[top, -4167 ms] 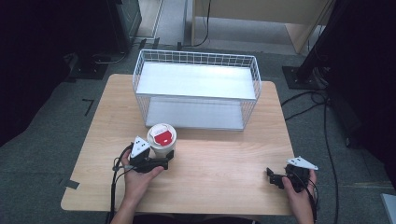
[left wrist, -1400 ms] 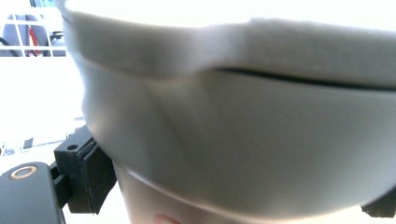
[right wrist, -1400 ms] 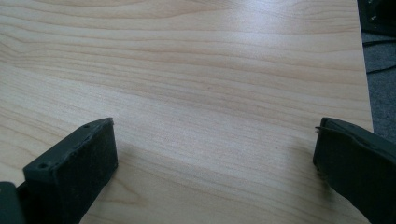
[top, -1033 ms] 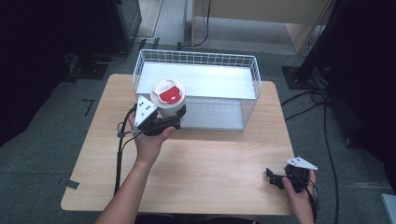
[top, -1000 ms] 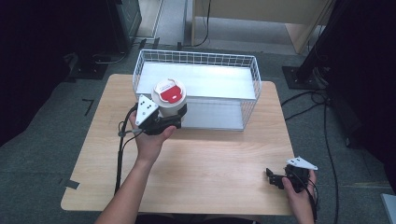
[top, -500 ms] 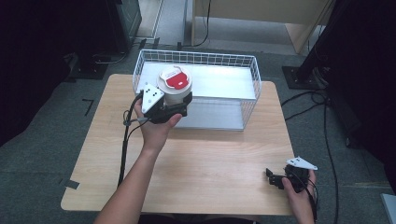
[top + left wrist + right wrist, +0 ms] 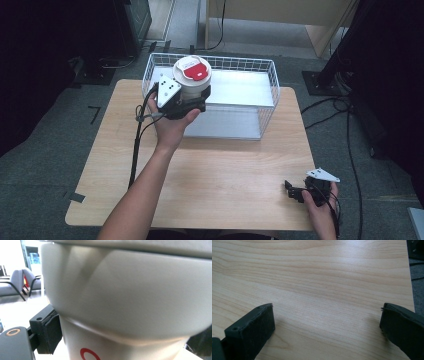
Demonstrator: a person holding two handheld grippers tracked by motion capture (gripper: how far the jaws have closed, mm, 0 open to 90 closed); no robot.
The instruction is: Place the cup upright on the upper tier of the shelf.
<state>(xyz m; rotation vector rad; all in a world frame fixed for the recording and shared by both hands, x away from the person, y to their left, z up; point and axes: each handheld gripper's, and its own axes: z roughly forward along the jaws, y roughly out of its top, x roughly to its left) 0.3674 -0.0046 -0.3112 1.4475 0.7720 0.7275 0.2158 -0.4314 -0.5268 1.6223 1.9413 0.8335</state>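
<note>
Left claw (image 7: 192, 102) clamped on the cup (image 7: 192, 80), upright, red lid up, over the basket (image 7: 260, 100) rim; right claw (image 7: 295, 191) spread wide over the surface (image 7: 225, 165).

In the left gripper view the cup (image 7: 130, 302) runs past every edge and hides one jaw. Its red mark (image 7: 88, 355) is cut off below.

Left gripper (image 7: 192, 102) clamped, right gripper (image 7: 292, 190) agape

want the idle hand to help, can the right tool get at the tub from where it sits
Probably not as things stand: the right tool rests open at the table's near right corner, while the tub is clamped in the left tool over the wire basket.
</note>
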